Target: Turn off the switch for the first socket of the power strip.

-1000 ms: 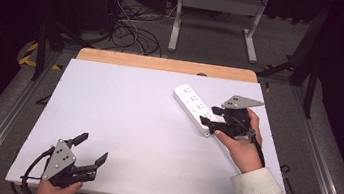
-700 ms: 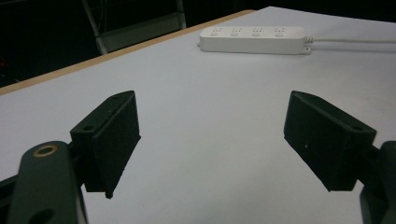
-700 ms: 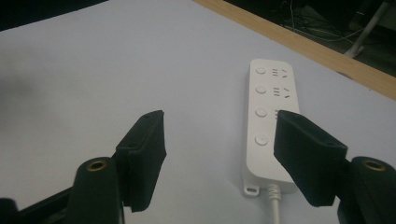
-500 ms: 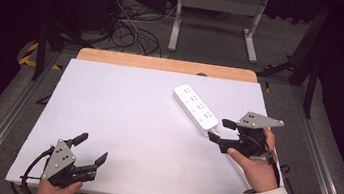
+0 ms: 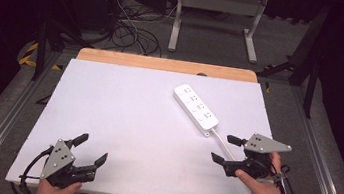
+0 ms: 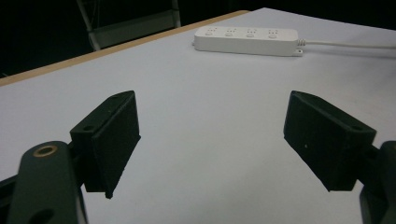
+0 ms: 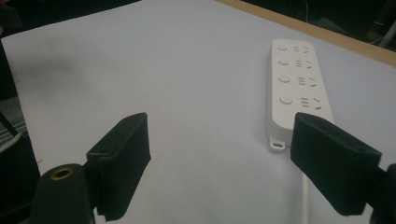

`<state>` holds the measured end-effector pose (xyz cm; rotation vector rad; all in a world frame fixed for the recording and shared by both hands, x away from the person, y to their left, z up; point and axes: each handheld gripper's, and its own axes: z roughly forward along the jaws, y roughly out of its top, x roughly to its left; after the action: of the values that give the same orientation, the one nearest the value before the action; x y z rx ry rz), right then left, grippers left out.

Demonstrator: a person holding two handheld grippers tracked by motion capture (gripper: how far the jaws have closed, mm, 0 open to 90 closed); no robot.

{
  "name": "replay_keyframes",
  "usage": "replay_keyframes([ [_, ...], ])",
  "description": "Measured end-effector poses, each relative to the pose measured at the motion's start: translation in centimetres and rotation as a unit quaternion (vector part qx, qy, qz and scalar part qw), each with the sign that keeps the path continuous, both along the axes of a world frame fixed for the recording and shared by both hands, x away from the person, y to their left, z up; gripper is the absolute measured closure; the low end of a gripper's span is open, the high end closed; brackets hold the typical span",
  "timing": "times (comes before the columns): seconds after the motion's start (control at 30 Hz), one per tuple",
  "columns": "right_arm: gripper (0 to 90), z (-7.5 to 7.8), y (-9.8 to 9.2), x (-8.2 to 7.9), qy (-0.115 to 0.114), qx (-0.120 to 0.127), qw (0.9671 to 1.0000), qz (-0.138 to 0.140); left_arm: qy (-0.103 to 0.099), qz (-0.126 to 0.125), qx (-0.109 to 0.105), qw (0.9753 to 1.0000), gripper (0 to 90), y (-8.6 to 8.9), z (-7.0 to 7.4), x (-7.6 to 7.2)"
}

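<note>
We held the right black two-jaw gripper [image 5: 225, 149] at about four o'clock on the flat white rectangular tabletop [image 5: 131, 122], jaws spread wide with nothing between them. The long white plastic power strip with four socket groups [image 5: 195, 109] lay at about one o'clock on the tabletop, running slantwise from its far end toward our right gripper. Its thin white cord [image 5: 224, 145] left the near end and ran toward the right gripper, passing between or under the jaws; we could not tell whether it touched them. In the right gripper view the power strip [image 7: 297, 88] lay at about one o'clock, its near end just beyond the right-hand jaw, apart from it.

We held the left black two-jaw gripper [image 5: 90, 150] at about seven o'clock near the table's front edge, jaws likewise spread and empty. In the left gripper view the power strip [image 6: 246, 39] lay well apart at twelve o'clock, with its cord [image 6: 350, 45] trailing off toward two o'clock. A strip of light wooden edge [image 5: 166, 64] bordered the far side of the tabletop.
</note>
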<state>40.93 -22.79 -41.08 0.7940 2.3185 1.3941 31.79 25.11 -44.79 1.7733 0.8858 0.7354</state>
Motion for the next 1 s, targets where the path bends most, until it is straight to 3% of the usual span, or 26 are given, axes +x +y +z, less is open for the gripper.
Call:
replay_keyframes([
  [0.47,16.0,-4.8,-1.3,-1.0,0.005,0.022,0.9998,0.001,-0.003,0.000,0.005,1.0000,18.7,-0.1,0.0,-0.1],
  [0.73,13.0,-6.8,-1.5,-1.3,0.014,-0.002,0.9999,0.001,0.003,0.000,0.000,1.0000,18.3,0.2,-0.1,-0.4],
  [0.9,12.3,-7.9,-1.6,-1.6,0.032,-0.018,0.9993,0.000,0.004,0.001,-0.003,1.0000,17.9,0.3,-0.3,-0.6],
  [1.0,12.3,-8.3,-1.4,-1.7,0.038,-0.028,0.9989,-0.003,0.005,0.002,0.004,1.0000,17.8,0.3,-0.4,-0.5],
])
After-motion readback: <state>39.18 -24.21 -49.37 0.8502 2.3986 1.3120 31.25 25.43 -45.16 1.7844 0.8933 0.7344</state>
